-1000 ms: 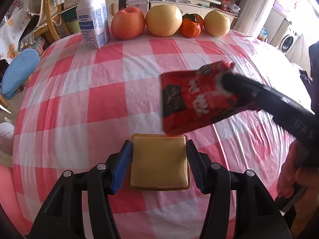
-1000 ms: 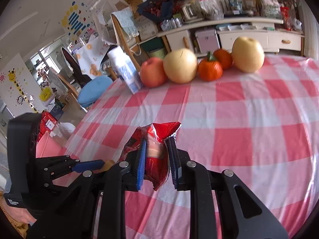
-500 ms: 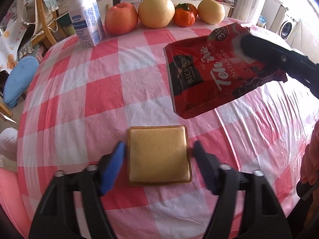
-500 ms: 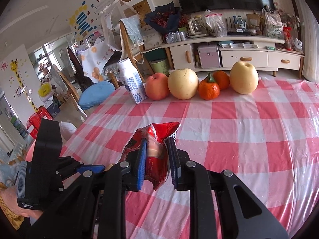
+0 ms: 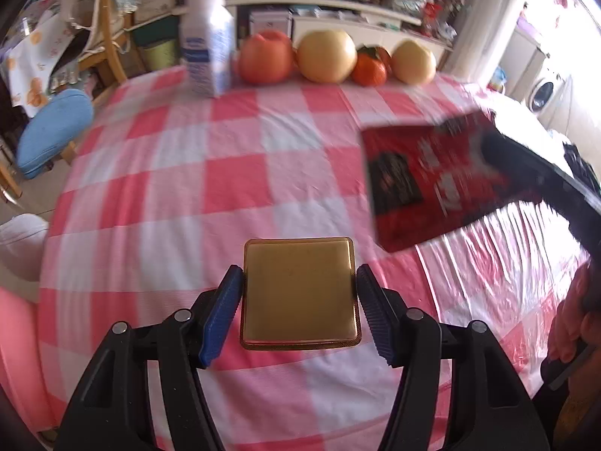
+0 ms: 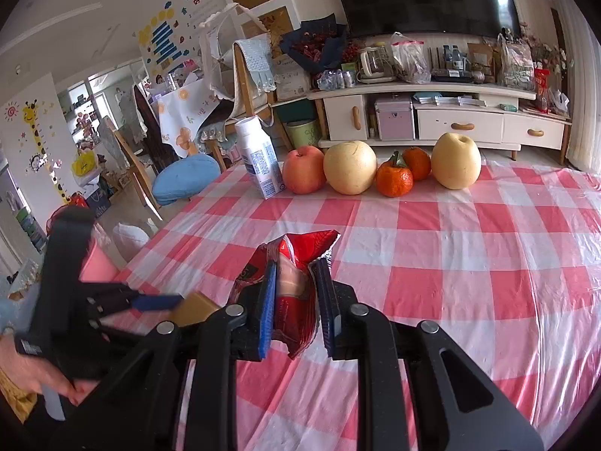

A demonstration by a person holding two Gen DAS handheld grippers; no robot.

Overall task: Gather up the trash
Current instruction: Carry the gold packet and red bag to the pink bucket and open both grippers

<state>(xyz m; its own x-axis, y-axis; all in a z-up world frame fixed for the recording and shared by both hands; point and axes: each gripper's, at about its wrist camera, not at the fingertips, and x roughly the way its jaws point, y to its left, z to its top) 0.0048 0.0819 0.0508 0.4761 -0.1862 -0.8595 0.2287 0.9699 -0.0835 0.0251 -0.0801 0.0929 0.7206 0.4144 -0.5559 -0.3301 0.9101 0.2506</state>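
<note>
A flat gold square packet [image 5: 298, 295] sits between the blue pads of my left gripper [image 5: 298, 310], which touch its two sides; it looks lifted off the red-and-white checked tablecloth [image 5: 210, 173]. My right gripper [image 6: 296, 297] is shut on a red snack wrapper [image 6: 296, 263] and holds it above the table. The same wrapper [image 5: 432, 184] shows blurred at the right of the left wrist view. The left gripper [image 6: 150, 302] and a corner of the gold packet [image 6: 193, 308] show at the left of the right wrist view.
At the table's far edge stand a white milk bottle [image 6: 261, 158], a red apple [image 6: 303, 169], two yellow pears [image 6: 349, 167], and two tangerines [image 6: 394, 180]. A chair with a blue cushion [image 6: 186, 178] is beyond the left edge. A pink bin [image 5: 15, 342] is at lower left.
My left gripper opened around the gold packet half a second ago and has closed onto its sides again and raised it. The right gripper with the red wrapper has swung, blurred with motion.
</note>
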